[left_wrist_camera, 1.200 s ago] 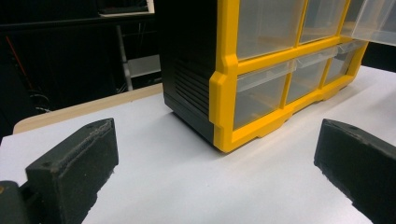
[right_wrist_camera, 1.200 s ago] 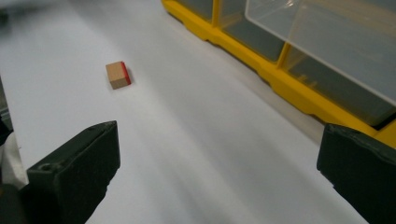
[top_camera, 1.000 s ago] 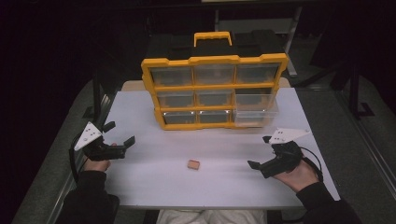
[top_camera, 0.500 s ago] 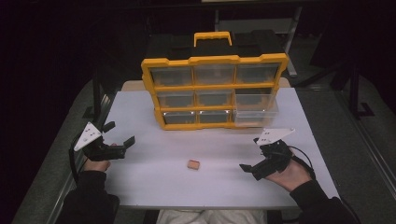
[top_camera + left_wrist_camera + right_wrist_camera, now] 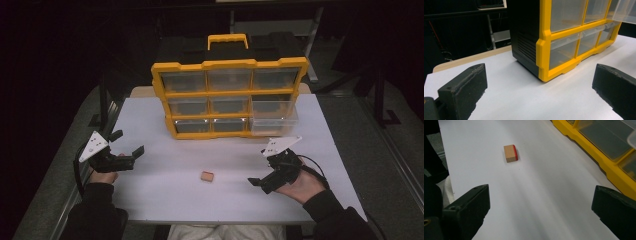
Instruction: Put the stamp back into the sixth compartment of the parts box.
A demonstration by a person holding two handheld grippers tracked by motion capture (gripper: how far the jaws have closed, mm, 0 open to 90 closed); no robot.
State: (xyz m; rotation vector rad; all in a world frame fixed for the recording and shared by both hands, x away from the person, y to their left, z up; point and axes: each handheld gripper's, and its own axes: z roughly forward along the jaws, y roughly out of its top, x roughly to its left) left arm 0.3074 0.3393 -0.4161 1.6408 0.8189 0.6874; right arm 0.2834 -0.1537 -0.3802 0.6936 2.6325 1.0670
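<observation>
A small wooden block (image 5: 207, 176) with one red face lies on the white table, in front of a yellow organizer (image 5: 230, 95) with clear drawers. Its bottom right drawer (image 5: 274, 118) is pulled out. My right gripper (image 5: 260, 170) is open, low over the table to the right of the block and pointing at it. In the right gripper view the block (image 5: 510, 153) lies ahead of the open right gripper (image 5: 539, 215), clear of both jaws. My left gripper (image 5: 127, 143) is open near the table's left edge. In its own view the left gripper (image 5: 539, 95) faces the organizer's (image 5: 574, 37) left corner.
The white table top (image 5: 165, 200) ends close behind both hands at the front edge. A black box with a yellow handle (image 5: 228, 40) stands behind the organizer. Dark shelving frames stand beyond the table at back and right.
My right gripper has moved left across the table toward the block and turned to point at it. The left gripper, the block and the organizer have stayed put.
</observation>
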